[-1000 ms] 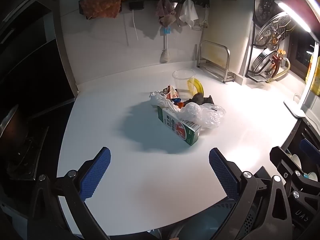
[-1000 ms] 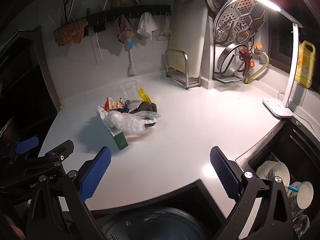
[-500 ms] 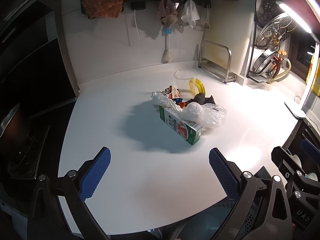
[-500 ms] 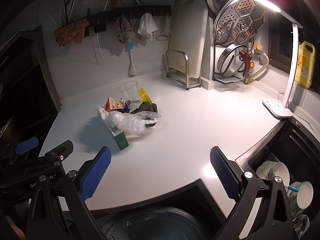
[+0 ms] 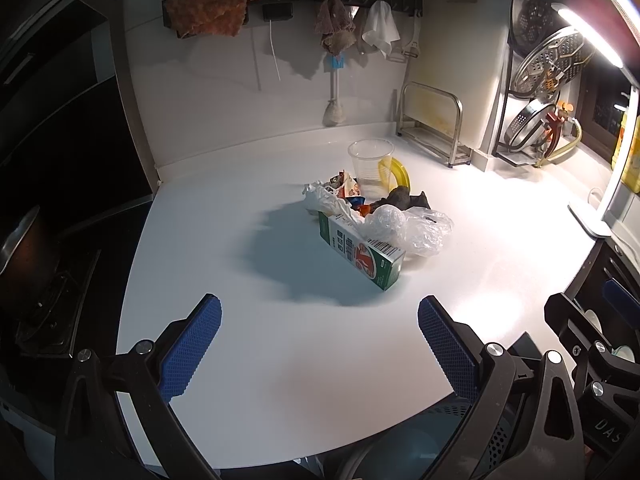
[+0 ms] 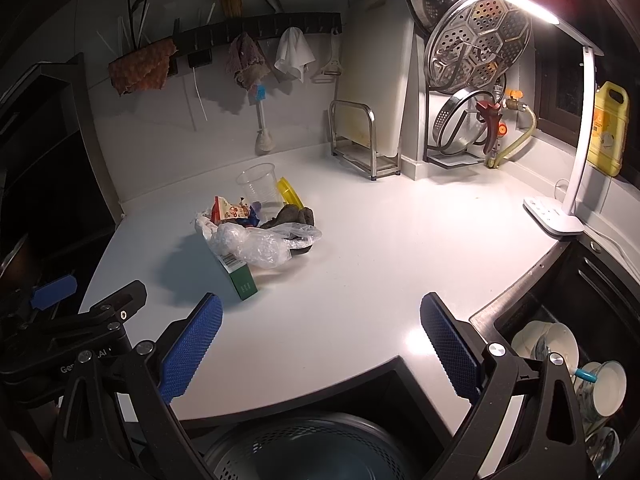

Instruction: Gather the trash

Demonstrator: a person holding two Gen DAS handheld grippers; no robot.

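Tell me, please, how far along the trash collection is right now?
Nothing looks collected yet. The carton, crumpled bag, cup and wrappers all sit piled on the counter. The left gripper and right gripper are open and empty, short of the pile. Every piece remains.

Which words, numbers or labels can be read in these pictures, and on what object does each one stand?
"DAS": on the right tongs' black body, left view.
"Ge": the start of a cut-off word on the left tongs' body, right view.
Carton: printed characters and a barcode, too small to read.
Yellow jug: label too blurred to read.
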